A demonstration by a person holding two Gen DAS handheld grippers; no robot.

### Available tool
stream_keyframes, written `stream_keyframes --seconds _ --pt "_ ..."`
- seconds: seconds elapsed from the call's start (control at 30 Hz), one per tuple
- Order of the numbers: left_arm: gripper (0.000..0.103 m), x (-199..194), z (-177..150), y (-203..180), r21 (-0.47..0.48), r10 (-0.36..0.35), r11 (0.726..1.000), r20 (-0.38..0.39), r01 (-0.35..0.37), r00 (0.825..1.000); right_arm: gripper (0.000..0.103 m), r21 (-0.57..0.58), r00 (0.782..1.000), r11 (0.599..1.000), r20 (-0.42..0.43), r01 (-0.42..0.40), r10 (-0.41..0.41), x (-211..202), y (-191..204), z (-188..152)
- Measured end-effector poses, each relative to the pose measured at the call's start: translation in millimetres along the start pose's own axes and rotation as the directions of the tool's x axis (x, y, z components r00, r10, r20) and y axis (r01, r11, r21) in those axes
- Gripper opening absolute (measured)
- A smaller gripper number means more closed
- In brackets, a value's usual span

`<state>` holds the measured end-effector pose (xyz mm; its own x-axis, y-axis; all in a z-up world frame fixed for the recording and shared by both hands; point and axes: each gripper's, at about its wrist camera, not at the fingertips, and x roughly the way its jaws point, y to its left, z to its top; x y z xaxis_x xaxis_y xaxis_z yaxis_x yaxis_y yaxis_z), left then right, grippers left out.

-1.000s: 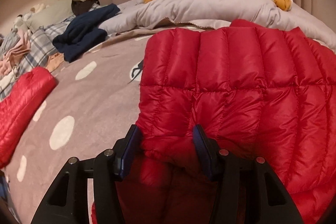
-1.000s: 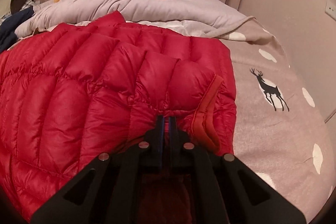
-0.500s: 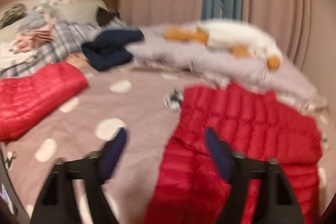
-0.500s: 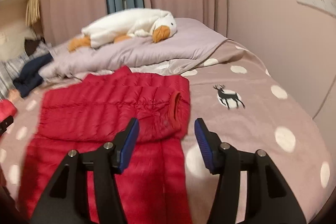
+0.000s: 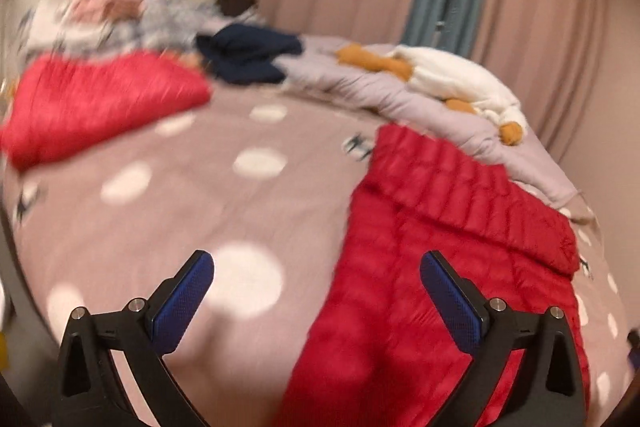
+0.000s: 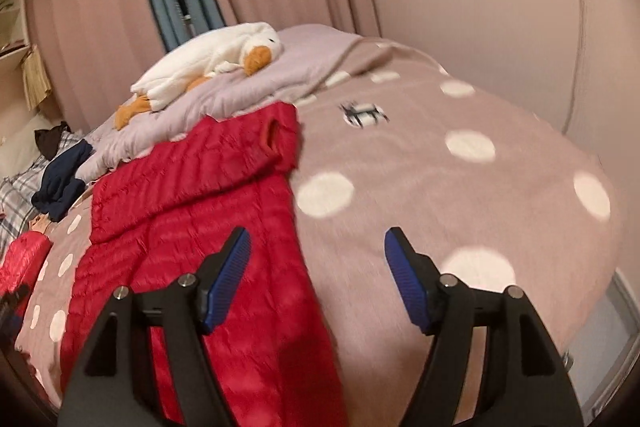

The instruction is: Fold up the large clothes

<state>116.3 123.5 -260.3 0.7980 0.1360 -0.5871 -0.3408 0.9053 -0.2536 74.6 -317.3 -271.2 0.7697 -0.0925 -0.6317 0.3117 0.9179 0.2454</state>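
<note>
Folding step, left wrist view: the red puffer jacket (image 5: 460, 267) lies flat on the dotted bedspread (image 5: 200, 211), its far part doubled over toward the near side; one fold looks laid, more likely remain.
Left gripper (image 5: 316, 291): jaws have just been opening and stand spread wide, nothing between them, touching nothing; it hangs over the jacket's left edge.
Next move, right wrist view: probably a fresh hold on the jacket (image 6: 208, 227), at its near hem or side edges, with both hands.
Right gripper (image 6: 318, 275): jaws have just been opening, now apart and empty, clear of the cloth, over the jacket's right edge.
</note>
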Motion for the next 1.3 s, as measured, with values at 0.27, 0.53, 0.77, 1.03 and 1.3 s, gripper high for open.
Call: stream_keyframes --seconds 0.27,0.53,0.77,1.03,1.3 --pt "0.102 10 -52 34 -0.204 -0.078 0.978 -0.157 0.045 0.984 0.07 0.183 0.992 0.983 -0.118 -0.026 0.048 11 -39 -63" --pt "0.102 10 -69 13 -0.256 -0.256 0.945 -0.192 0.203 0.948 0.071 0.262 0.956 0.941 -0.144 -0.212 0.256 17 -9 -77" --pt "0.102 19 -79 -19 -0.331 -0.472 0.862 -0.248 0.384 0.846 0.076 0.337 0.934 0.904 -0.144 -0.263 0.326 22 9 -85" --pt "0.102 26 -82 -45 -0.375 -0.589 0.792 -0.261 0.482 0.765 0.079 0.485 0.851 0.789 -0.156 -0.376 0.501 23 22 -95" --pt "0.101 30 -82 -48 -0.385 -0.561 0.806 -0.252 0.45 0.789 0.08 0.584 0.738 0.676 -0.185 -0.448 0.649 19 46 -119"
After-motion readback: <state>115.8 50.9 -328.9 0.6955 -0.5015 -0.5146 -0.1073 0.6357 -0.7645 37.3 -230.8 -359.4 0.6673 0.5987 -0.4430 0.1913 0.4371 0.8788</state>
